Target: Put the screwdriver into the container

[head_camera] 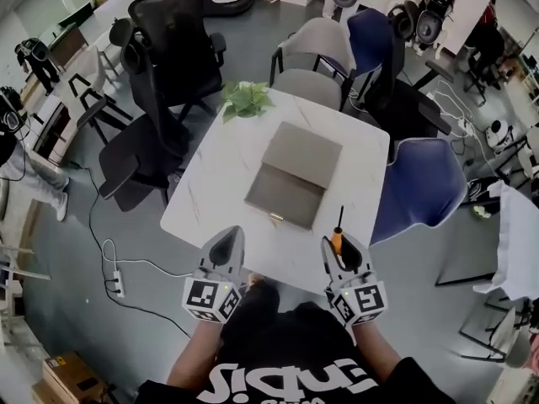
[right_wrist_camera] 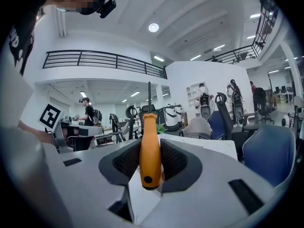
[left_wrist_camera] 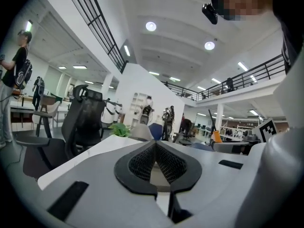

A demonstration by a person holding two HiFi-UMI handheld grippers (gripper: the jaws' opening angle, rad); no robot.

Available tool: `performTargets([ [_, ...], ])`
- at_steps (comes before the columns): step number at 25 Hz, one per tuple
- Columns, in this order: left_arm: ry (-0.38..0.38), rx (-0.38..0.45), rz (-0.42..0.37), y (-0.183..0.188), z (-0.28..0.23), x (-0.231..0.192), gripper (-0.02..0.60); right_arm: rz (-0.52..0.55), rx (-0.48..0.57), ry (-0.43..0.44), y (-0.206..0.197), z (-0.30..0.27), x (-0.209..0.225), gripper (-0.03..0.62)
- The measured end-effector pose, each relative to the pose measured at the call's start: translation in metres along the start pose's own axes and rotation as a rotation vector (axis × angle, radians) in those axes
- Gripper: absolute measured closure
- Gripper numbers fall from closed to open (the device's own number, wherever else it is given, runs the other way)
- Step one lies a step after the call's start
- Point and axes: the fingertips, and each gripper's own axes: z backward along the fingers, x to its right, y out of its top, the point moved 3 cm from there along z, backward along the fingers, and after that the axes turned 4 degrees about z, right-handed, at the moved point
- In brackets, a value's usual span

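In the head view the bodies of my left gripper (head_camera: pixel 227 241) and right gripper (head_camera: pixel 342 251) cover the near edge of the table (head_camera: pixel 202 192), so I cannot see what lies along it. Only the orange top and thin black shaft of the screwdriver (head_camera: pixel 337 239) rise above the right gripper's jaws there; the rest of the handle is out of sight between them, and the tip is too small to make out. The container (head_camera: pixel 295 175) at the table's middle lies so flat that I cannot tell what is inside. In the left gripper view my own grey housing blocks most of the table, and the plant (left_wrist_camera: pixel 120 129) at its far corner is a small green blur.
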Motion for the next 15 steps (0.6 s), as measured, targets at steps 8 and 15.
performTargets([
  [8,-0.058,-0.012,0.004,0.020,-0.035,-0.019,0.569,-0.011,-0.010,-0.056,0.012,-0.028,0.012,0.480],
  [15,-0.059,-0.004,0.013,0.025,-0.051,-0.016,0.569,0.023,-0.012,-0.017,0.019,-0.044,0.022,0.480],
])
